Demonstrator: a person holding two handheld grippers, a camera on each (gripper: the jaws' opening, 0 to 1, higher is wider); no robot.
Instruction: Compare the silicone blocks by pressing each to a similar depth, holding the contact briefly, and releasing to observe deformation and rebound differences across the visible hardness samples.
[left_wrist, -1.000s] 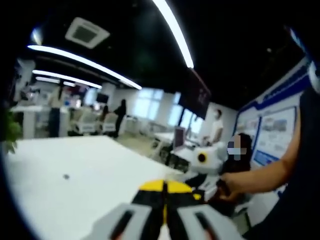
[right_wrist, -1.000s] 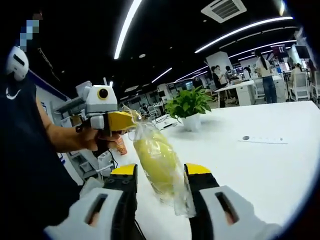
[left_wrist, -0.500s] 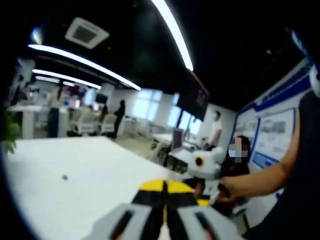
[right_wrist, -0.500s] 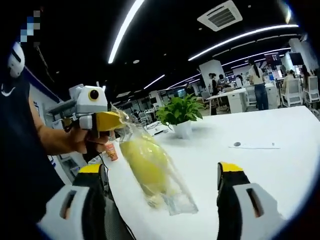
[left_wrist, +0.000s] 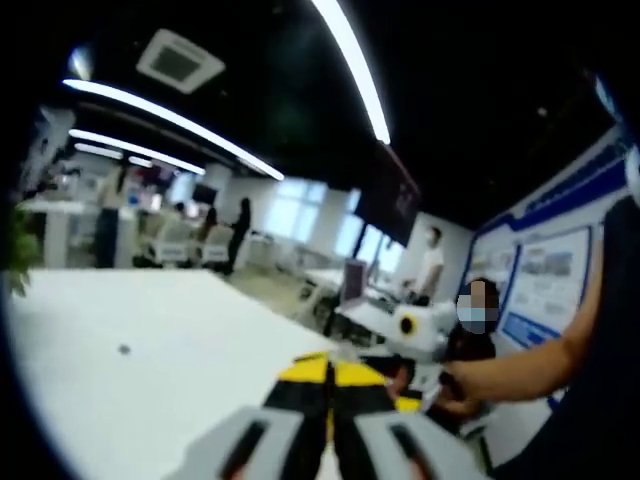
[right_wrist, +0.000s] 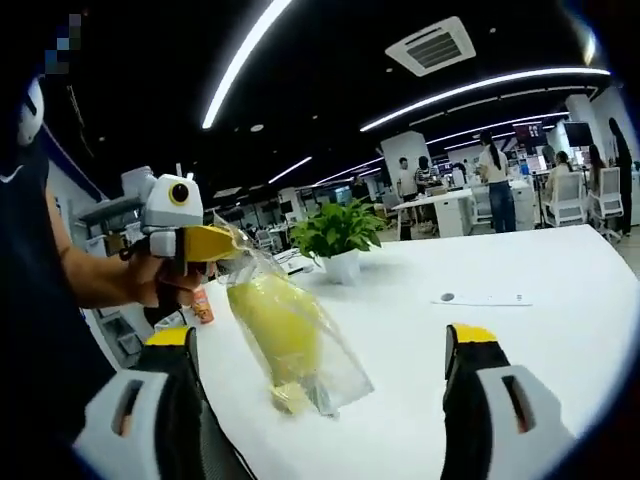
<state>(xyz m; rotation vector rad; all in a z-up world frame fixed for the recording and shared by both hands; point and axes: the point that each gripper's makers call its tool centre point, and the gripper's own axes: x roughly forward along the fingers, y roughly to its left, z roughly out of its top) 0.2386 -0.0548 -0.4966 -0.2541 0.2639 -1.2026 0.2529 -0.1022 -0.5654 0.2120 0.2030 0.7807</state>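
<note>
Right claw (right_wrist: 320, 400) now stands wide, its yellow-tipped jaws well apart on either side of the view — a second ago they were narrow around the yellow block in its clear bag; half a second ago they had already spread. So the squeeze is released, and this reads as the rebound-watching part of the step. The bagged yellow block (right_wrist: 275, 330) hangs between and just beyond the right jaws, touching neither, its bag's top pinched in the left claw (right_wrist: 222, 243), whose jaws look shut together in the left gripper view (left_wrist: 330, 375). Block shape looks rounded, no lasting dent that I can make out. Beyond: white worktop (right_wrist: 520, 340), potted plant (right_wrist: 337, 232) — no other hardness samples visible.
</note>
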